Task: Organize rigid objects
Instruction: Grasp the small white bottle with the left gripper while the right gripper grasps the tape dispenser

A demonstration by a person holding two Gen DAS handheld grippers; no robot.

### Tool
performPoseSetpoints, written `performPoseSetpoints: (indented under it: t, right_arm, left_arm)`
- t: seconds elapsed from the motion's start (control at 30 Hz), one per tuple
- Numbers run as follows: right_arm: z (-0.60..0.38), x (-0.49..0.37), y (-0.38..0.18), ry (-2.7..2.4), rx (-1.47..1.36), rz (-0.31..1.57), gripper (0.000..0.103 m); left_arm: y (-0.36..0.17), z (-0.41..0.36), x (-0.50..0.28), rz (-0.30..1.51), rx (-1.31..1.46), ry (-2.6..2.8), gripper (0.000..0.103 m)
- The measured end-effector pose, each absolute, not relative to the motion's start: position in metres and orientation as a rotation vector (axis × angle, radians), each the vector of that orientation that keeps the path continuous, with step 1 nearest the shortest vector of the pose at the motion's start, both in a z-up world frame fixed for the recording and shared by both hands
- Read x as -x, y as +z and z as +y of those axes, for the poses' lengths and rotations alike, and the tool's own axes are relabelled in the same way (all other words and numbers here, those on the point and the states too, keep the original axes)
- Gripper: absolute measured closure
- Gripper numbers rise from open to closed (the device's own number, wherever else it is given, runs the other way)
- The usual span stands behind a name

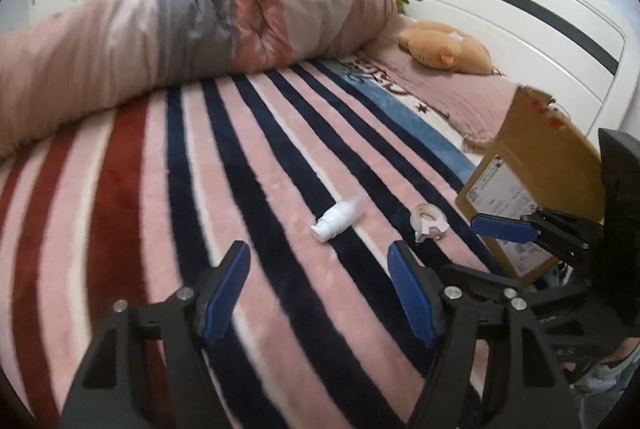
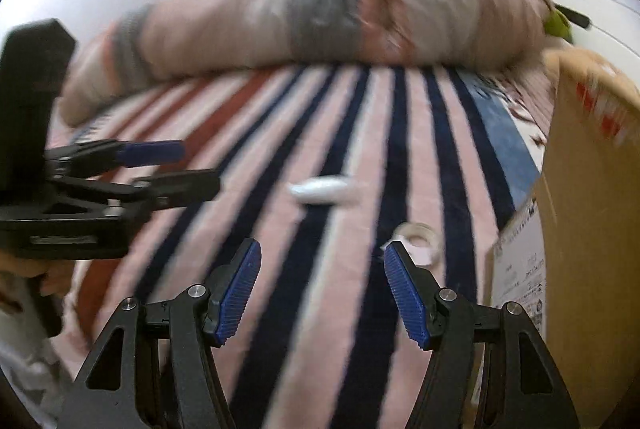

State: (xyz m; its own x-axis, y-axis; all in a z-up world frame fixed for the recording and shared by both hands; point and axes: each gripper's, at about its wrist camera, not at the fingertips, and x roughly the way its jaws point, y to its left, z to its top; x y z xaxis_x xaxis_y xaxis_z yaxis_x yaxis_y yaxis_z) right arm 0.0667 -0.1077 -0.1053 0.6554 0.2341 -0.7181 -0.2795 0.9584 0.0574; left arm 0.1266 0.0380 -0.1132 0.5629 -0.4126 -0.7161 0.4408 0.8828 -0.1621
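Note:
A small white bottle point(image 1: 336, 219) lies on its side on the striped blanket; it also shows, blurred, in the right wrist view point(image 2: 320, 190). A white tape dispenser point(image 1: 429, 222) lies just right of it, near a cardboard box point(image 1: 540, 165); the dispenser point(image 2: 418, 239) sits just beyond my right fingertip. My left gripper point(image 1: 318, 291) is open and empty, a short way short of the bottle. My right gripper point(image 2: 322, 293) is open and empty. Each gripper shows in the other's view: the right gripper point(image 1: 504, 225) by the box, the left gripper point(image 2: 168, 169) at the left.
The striped blanket point(image 1: 240, 189) covers a bed. A rolled quilt point(image 1: 180, 21) lies across the far side. A plush toy point(image 1: 444, 47) rests by the white headboard point(image 1: 520, 13). The box point(image 2: 592, 209) stands at the bed's right edge.

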Motion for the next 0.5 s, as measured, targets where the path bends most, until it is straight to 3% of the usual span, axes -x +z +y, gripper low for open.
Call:
performPoseSetpoints:
  t: [0.1,0.2,0.33,0.37,0.4,0.47,0.5]
  right_arm:
    - [-0.119,-0.082,-0.127,0.219,0.085,0.791,0.042]
    - [-0.124,-0.093,-0.146,0.157,0.105,0.791,0.042]
    - [-0.127,-0.104,-0.154,0.116,0.131,0.800,0.043]
    - [-0.127,-0.104,-0.154,0.118,0.131,0.800,0.043]
    - [-0.128,-0.106,-0.153,0.123,0.126,0.805,0.044]
    - [-0.129,-0.109,-0.152,0.111,0.133,0.810,0.053]
    - [-0.128,-0.110,-0.150,0.114,0.137,0.806,0.066]
  left_arm:
    - [-0.132,0.027,-0.150,0.851,-0.029,-0.558,0.042]
    - [-0.157,0.010,-0.172,0.880,-0.059,-0.591,0.052]
    - [-0.178,-0.003,-0.196,0.911,-0.049,-0.592,0.052]
    - [-0.178,-0.004,-0.198,0.905,-0.038,-0.598,0.056]
    - [-0.177,-0.006,-0.199,0.902,-0.029,-0.606,0.067]
    - [-0.177,-0.008,-0.200,0.905,-0.037,-0.614,0.079]
    - [-0.178,-0.010,-0.199,0.906,-0.054,-0.609,0.080]
